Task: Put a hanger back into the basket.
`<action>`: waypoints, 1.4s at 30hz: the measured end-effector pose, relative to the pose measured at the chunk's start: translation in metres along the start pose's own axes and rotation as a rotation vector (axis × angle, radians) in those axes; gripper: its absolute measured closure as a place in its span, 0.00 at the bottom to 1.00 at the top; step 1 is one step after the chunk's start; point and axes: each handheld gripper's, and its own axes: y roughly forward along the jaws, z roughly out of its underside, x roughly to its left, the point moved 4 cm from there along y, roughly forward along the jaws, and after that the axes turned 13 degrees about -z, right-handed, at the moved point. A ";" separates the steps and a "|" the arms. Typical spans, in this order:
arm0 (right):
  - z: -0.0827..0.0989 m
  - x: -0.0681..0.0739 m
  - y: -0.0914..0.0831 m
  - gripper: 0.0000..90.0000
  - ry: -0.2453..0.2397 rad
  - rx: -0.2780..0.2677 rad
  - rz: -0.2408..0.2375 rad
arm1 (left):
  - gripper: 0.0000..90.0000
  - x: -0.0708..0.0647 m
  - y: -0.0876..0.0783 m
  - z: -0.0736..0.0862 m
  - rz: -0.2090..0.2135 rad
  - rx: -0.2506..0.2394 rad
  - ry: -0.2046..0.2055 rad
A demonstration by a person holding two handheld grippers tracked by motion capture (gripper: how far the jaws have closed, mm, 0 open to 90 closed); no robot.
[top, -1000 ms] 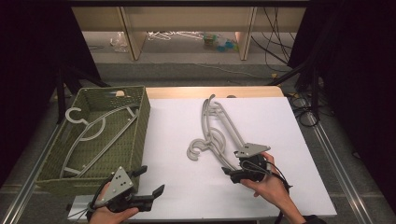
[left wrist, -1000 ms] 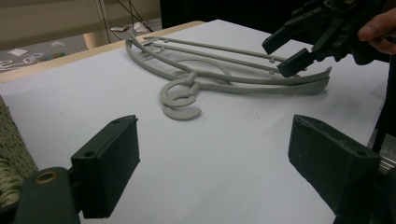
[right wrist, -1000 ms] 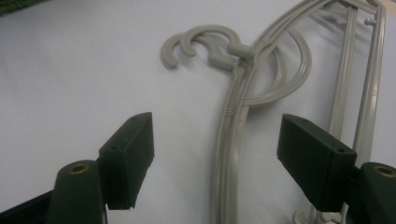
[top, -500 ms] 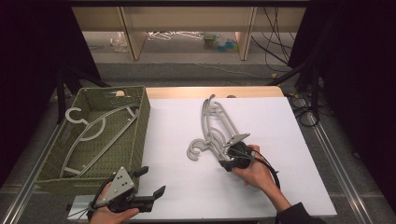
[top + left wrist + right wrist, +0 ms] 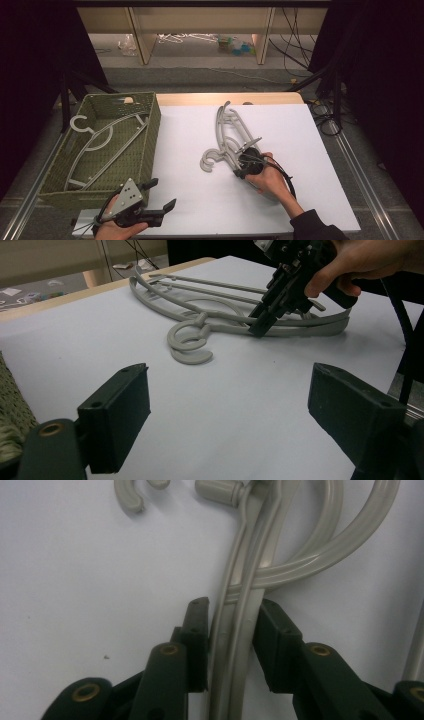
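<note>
A stack of grey plastic hangers [image 5: 227,132] lies on the white table top [image 5: 300,150], hooks [image 5: 187,342] toward the left. My right gripper [image 5: 237,171] points down onto the stack's near arms. Its jaws have just been closing, and in the right gripper view [image 5: 230,610] both pads press against the two hanger arms [image 5: 240,630] between them. My left gripper [image 5: 162,193] is held above the table's front left edge, jaws wide apart and empty [image 5: 227,385], facing the hangers [image 5: 200,315] and the right gripper [image 5: 280,295].
A green woven basket [image 5: 152,130] stands left of the table with pale hangers [image 5: 100,142] lying inside. Black cables [image 5: 325,120] run along the table's right side. Shelving and clutter sit on the floor behind.
My right hand has slid left and down along the hanger stack, and its jaws have drawn in around the hanger arms. The left gripper has stayed put.
</note>
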 end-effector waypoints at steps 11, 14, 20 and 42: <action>-0.002 0.002 -0.007 0.86 0.050 -0.031 -0.013 | 0.19 0.002 0.000 0.000 0.010 0.003 0.027; -0.003 0.003 -0.015 0.87 0.066 -0.042 -0.018 | 0.19 0.001 -0.002 0.001 0.002 0.014 0.011; -0.002 0.000 -0.030 0.88 0.062 -0.059 -0.009 | 0.19 0.001 -0.002 0.000 0.005 0.012 0.010; -0.006 0.002 -0.091 0.92 -0.002 -0.299 -0.035 | 0.20 0.003 -0.002 0.000 -0.007 0.016 0.018</action>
